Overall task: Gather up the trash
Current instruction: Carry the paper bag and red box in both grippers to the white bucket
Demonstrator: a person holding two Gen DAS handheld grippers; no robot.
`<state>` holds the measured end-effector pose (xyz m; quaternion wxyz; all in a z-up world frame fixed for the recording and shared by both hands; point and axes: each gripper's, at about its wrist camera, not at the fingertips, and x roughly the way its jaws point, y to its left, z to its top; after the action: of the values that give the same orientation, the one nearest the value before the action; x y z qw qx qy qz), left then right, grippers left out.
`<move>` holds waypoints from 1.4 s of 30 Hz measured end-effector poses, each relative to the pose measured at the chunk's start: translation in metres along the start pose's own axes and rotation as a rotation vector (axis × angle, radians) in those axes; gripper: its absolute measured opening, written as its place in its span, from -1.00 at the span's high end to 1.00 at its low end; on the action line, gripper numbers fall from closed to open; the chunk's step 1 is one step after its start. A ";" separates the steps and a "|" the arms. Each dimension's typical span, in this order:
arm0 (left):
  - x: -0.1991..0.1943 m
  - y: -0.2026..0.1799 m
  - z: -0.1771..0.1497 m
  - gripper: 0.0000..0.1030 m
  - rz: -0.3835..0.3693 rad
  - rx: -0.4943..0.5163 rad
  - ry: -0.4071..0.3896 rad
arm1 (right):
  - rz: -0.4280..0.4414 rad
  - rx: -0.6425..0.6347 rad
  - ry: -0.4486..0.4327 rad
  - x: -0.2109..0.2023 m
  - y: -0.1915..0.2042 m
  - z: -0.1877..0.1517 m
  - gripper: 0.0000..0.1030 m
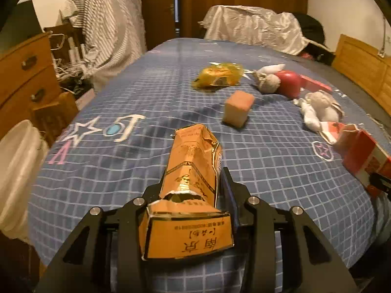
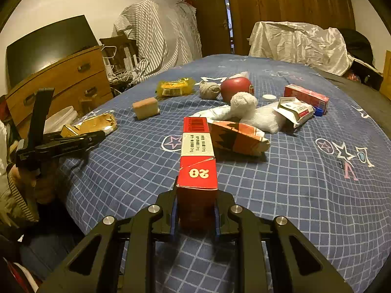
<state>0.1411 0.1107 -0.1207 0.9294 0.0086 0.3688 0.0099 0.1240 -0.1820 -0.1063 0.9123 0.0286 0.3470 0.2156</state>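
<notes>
My left gripper [image 1: 193,185] is shut on a crumpled gold cigarette carton [image 1: 193,175], held above the blue checked bed; the carton also shows in the right wrist view [image 2: 97,123]. My right gripper [image 2: 196,193] is shut on a long red and white box [image 2: 197,153], also seen at the right edge of the left wrist view [image 1: 364,156]. On the bed lie a yellow wrapper [image 1: 218,75], a tan sponge block [image 1: 238,108], a red apple [image 1: 289,83], crumpled tissues [image 1: 317,108], an orange torn pack [image 2: 238,136], a white torn pack [image 2: 297,109] and a red box [image 2: 306,96].
A white lined bin [image 1: 18,171] stands left of the bed beside a wooden dresser [image 1: 24,73]. Covered furniture [image 1: 254,28] stands at the far end. A wooden headboard [image 1: 361,61] is on the right. A white cap [image 2: 268,97] lies near the apple.
</notes>
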 end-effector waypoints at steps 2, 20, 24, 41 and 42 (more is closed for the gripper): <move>-0.007 0.000 0.002 0.26 0.035 -0.013 -0.001 | -0.004 0.003 -0.010 -0.004 0.003 0.001 0.56; -0.064 0.011 0.007 0.26 0.167 -0.064 -0.065 | 0.022 -0.088 -0.040 -0.027 0.056 0.013 0.56; -0.074 0.022 0.012 0.26 0.190 -0.088 -0.083 | 0.046 -0.128 -0.059 -0.027 0.074 0.029 0.56; -0.131 0.193 0.037 0.26 0.457 -0.282 -0.143 | 0.297 -0.270 -0.062 0.060 0.271 0.187 0.56; -0.133 0.202 0.038 0.26 0.470 -0.288 -0.139 | 0.309 -0.279 -0.056 0.064 0.284 0.193 0.56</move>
<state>0.0678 0.3091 0.0025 0.9163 -0.0378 0.2866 0.2770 0.1852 0.1202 0.0569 0.8728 -0.0391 0.2799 0.3979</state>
